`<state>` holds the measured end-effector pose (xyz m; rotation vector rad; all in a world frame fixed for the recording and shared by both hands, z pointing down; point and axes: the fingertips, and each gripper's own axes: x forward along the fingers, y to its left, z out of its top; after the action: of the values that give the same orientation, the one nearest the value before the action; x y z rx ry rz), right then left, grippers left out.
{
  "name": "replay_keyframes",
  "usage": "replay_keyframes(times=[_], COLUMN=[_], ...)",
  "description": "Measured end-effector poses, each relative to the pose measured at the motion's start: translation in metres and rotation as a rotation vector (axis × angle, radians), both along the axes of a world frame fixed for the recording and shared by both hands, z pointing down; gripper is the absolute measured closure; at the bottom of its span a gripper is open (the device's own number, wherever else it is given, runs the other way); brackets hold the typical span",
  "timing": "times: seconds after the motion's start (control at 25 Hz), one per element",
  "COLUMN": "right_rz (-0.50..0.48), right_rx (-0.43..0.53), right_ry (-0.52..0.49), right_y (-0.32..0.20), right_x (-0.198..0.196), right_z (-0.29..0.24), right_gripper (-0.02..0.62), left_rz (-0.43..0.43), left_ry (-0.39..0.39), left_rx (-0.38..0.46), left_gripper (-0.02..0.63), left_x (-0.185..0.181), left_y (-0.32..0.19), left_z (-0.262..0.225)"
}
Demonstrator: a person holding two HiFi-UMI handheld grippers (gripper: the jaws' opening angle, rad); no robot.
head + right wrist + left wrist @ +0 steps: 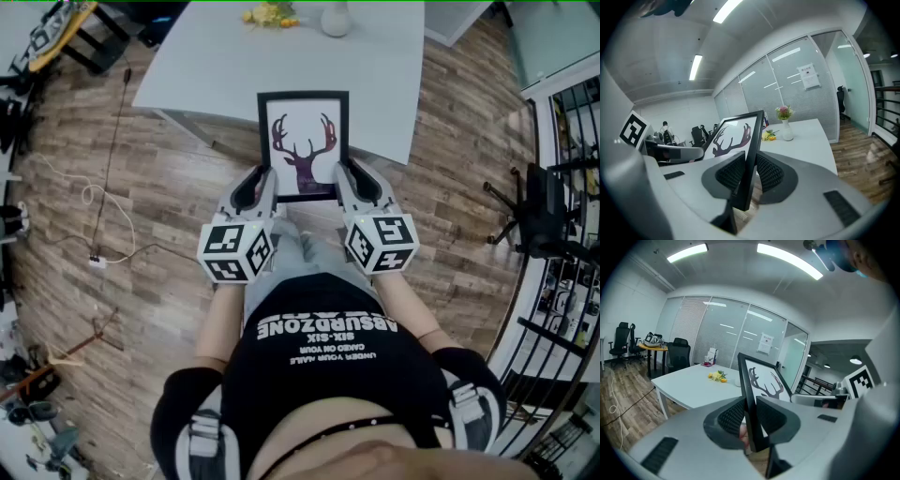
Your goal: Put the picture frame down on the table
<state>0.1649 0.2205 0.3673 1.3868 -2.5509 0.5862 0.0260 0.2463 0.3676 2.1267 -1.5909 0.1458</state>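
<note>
left gripper point(266, 186): jaws closed on the lower left edge of the picture frame point(303, 141); its own view shows the black moulding pinched between both ribbed pads. right gripper point(344, 180): jaws clamped the same way on the lower right edge. the frame is carried between the two grippers, extending ahead of their tips, its far end over the near edge of the white table point(206, 66); contact with the table cannot be confirmed. the frame shows a dark purple antlered deer head on white, with no caption. ahead of the grippers, at the table's far side, stand a white vase point(336, 19) and yellow flowers point(270, 14). the shirt point(328, 366) behind the grippers reads "absurdzone" and "six-six"; the smaller lines are unclear. the notice point(764, 343) on the glass wall is too small to read.
</note>
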Motion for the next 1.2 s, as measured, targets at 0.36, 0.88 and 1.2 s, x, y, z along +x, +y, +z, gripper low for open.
replay_keyframes(times=[0.36, 0.88, 1.2], right_rz=[0.024, 0.032, 0.036], right_rx=[0.002, 0.030, 0.017], right_ry=[-0.014, -0.019, -0.008], right_y=[0.004, 0.008, -0.013], right_x=[0.001, 0.002, 0.005], right_z=[-0.005, -0.009, -0.006], right_gripper=[0.505, 0.505, 0.505], left_rz=[0.003, 0.016, 0.020], left_ry=[-0.005, -0.013, -0.006], left_rx=[0.007, 0.033, 0.020], left_gripper=[0.515, 0.515, 0.515], left_x=[0.000, 0.001, 0.004], left_y=[0.004, 0.007, -0.014], left_z=[-0.005, -0.011, -0.007])
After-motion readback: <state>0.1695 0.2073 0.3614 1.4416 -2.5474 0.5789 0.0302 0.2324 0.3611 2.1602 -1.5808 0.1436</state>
